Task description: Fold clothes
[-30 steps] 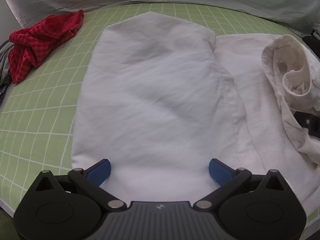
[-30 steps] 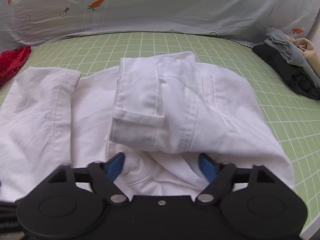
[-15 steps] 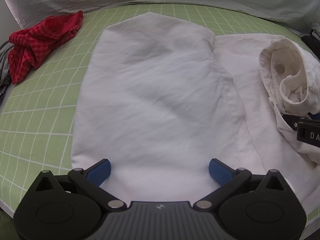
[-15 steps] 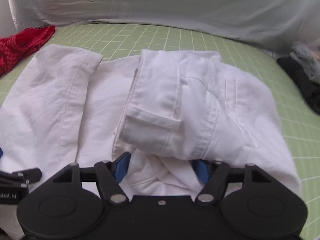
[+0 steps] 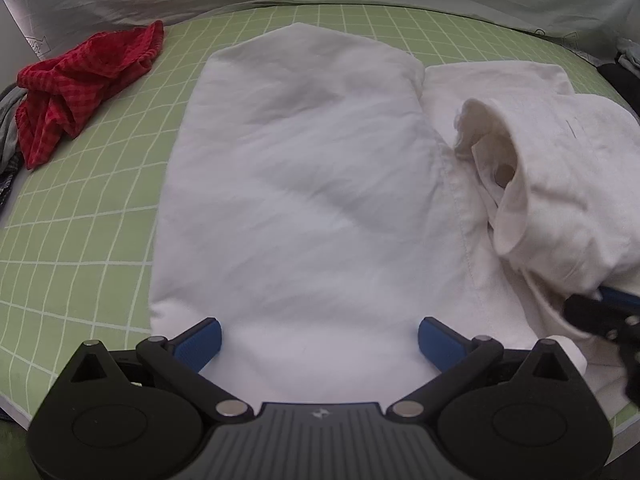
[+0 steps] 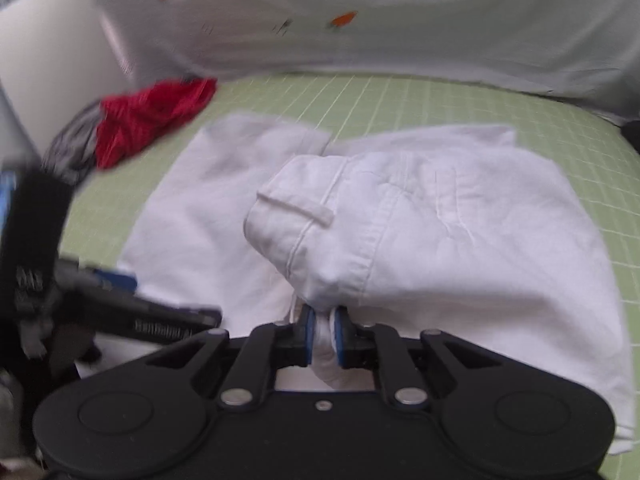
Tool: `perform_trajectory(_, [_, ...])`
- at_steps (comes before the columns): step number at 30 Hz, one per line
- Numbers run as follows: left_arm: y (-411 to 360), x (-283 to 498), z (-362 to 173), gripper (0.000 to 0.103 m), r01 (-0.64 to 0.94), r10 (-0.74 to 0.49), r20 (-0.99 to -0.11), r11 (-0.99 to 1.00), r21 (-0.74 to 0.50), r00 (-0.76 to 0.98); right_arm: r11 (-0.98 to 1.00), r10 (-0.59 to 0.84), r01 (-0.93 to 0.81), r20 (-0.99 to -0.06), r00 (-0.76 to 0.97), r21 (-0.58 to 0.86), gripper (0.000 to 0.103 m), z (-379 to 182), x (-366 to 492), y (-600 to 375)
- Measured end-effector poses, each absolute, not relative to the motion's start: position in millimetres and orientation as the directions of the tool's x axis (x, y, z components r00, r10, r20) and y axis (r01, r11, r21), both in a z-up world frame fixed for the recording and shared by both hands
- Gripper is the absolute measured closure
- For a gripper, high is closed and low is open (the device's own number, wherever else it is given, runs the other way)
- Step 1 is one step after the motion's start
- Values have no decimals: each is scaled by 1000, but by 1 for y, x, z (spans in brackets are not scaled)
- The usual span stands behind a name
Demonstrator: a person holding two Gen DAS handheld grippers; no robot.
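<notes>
White trousers (image 5: 304, 200) lie spread on the green grid mat (image 5: 92, 208); one leg lies flat in front of my left gripper (image 5: 320, 338), which is open and empty just above the near hem. The waistband end (image 5: 560, 184) is folded over and bunched at the right. In the right wrist view, my right gripper (image 6: 323, 334) is shut on a pinch of the white trousers (image 6: 440, 232) at the near edge of the folded waistband and lifts it. The left gripper also shows in the right wrist view (image 6: 120, 304), at the left.
A crumpled red checked cloth (image 5: 84, 80) lies at the far left of the mat, beside a grey garment (image 6: 72, 144). Dark clothes (image 5: 624, 80) lie at the far right edge. A pale printed sheet (image 6: 360, 20) hangs behind the mat.
My right gripper has closed on the waistband fold and swung left, lifting the cloth. The left gripper has stayed open over the flat leg.
</notes>
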State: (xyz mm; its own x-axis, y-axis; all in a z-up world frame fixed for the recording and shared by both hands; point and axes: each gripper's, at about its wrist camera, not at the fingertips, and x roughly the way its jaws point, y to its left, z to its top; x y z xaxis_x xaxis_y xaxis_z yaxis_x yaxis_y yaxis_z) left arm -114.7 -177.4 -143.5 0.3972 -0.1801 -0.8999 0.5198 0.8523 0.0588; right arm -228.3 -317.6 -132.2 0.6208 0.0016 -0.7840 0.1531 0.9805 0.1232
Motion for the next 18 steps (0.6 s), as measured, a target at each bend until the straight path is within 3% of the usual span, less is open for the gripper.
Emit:
perform_trajectory(5, [-175, -114, -145, 0, 520, -187, -896, 852, 55, 402, 977, -8, 176, -800, 600, 123, 84, -139, -226, -321])
perform_trajectory(7, [-175, -115, -145, 0, 518, -185, -895, 853, 59, 406, 967, -13, 212, -797, 603, 145, 67, -135, -230, -327])
perform_trajectory(14, [-176, -118, -144, 0, 512, -179, -894, 857, 64, 410, 925, -18, 306, -780, 625, 224, 57, -112, -244, -353])
perform_trajectory(18, [-175, -118, -144, 0, 511, -179, -894, 857, 64, 412, 886, -35, 353, -716, 697, 300, 24, -82, -259, -380])
